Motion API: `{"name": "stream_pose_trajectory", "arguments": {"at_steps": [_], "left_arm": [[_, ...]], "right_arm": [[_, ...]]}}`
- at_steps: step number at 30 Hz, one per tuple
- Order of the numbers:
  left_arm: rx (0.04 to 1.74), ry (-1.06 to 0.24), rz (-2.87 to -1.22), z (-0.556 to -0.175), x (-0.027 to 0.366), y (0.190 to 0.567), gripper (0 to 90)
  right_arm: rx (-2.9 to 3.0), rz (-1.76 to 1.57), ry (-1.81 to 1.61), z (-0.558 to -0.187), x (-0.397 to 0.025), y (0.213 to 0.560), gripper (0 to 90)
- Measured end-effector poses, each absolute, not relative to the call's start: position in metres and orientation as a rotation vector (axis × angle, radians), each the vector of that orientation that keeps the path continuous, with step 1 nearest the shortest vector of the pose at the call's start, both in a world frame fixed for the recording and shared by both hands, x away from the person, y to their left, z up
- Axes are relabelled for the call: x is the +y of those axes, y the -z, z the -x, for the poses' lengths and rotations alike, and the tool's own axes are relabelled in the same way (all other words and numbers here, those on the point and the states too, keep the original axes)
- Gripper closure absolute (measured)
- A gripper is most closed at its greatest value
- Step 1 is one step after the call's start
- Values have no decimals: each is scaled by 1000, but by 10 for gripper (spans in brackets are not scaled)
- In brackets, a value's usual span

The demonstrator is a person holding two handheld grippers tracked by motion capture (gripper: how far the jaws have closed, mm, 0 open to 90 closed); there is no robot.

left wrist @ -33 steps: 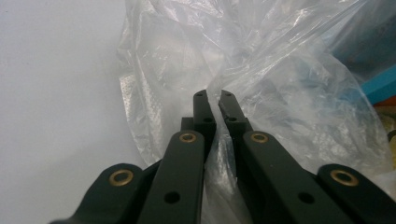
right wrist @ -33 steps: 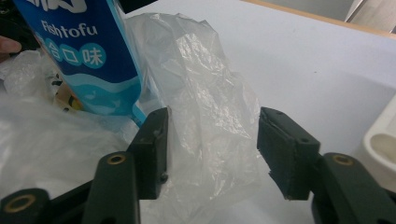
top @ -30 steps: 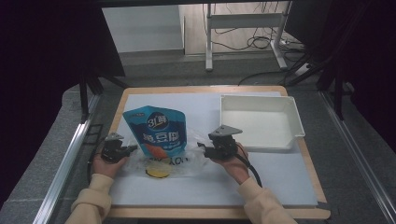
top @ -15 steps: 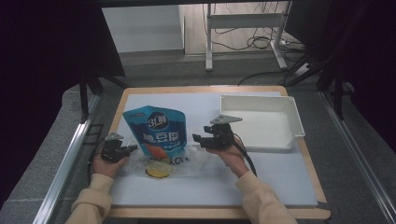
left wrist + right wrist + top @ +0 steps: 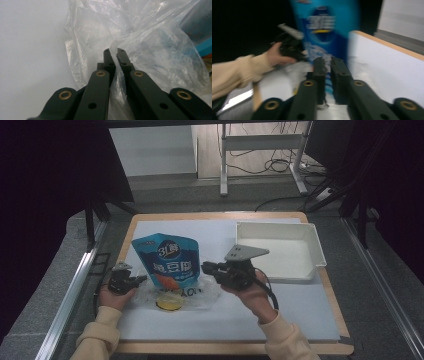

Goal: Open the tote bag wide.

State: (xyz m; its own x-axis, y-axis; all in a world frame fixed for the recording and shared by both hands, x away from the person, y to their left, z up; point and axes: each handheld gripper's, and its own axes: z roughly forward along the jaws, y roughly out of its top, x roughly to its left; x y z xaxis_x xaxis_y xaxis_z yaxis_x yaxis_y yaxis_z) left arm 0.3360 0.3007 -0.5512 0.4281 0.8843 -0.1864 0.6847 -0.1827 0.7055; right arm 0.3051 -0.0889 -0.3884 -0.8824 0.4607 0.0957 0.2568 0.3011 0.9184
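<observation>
A person sits at a wooden table (image 5: pixel 215 216) covered by a white mat (image 5: pixel 280 305), holding a two-jaw gripper in each hand. Compared with a second ago, the right gripper (image 5: pixel 206 267) has lifted off the mat and swung left, and it now hangs in the air close to the right edge of a blue snack pouch (image 5: pixel 167 260); its grey three-cornered plate faces up. The left gripper (image 5: pixel 141 279) has stayed where it was, near the table's left edge, and the pouch and bag have not shifted.

The blue pouch lies flat in the left half of the mat, long axis running from the near edge toward the far edge, with its wider top end toward the far edge and the printed lettering reading upright from the person's side. Its lower end rests on a crumpled clear plastic bag (image 5: pixel 200 292), and a small round yellow item (image 5: pixel 169 303) sits in the bag near the front edge.

In the left gripper view, the jaws are clenched on a fold of the clear plastic bag (image 5: pixel 150 47), film pinched between the tips. In the right gripper view (heavily blurred), the jaws stand nearly together with only a narrow slit, nothing visible between them; the pouch (image 5: pixel 324 27) and the other hand (image 5: pixel 278 56) lie beyond.

A white tray (image 5: pixel 314 245) sits at the table's far right corner.
</observation>
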Motion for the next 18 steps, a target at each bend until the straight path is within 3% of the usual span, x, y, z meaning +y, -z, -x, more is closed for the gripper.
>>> {"name": "stream_pose_trajectory", "arguments": {"at_steps": [1, 4, 9, 18], "left_arm": [[1326, -342, -1940, -336, 301, 551, 895], [1326, -342, -1940, -336, 301, 551, 895], [1326, -341, -1940, -336, 301, 551, 895], [1326, -342, -1938, -336, 302, 551, 895]], "right_arm": [[2414, -619, -1604, -292, -76, 389, 886], [2475, -595, -1560, -287, -63, 397, 887], [2551, -678, -1404, -303, -45, 437, 888], [2552, -902, -1263, -339, -76, 484, 887]]}}
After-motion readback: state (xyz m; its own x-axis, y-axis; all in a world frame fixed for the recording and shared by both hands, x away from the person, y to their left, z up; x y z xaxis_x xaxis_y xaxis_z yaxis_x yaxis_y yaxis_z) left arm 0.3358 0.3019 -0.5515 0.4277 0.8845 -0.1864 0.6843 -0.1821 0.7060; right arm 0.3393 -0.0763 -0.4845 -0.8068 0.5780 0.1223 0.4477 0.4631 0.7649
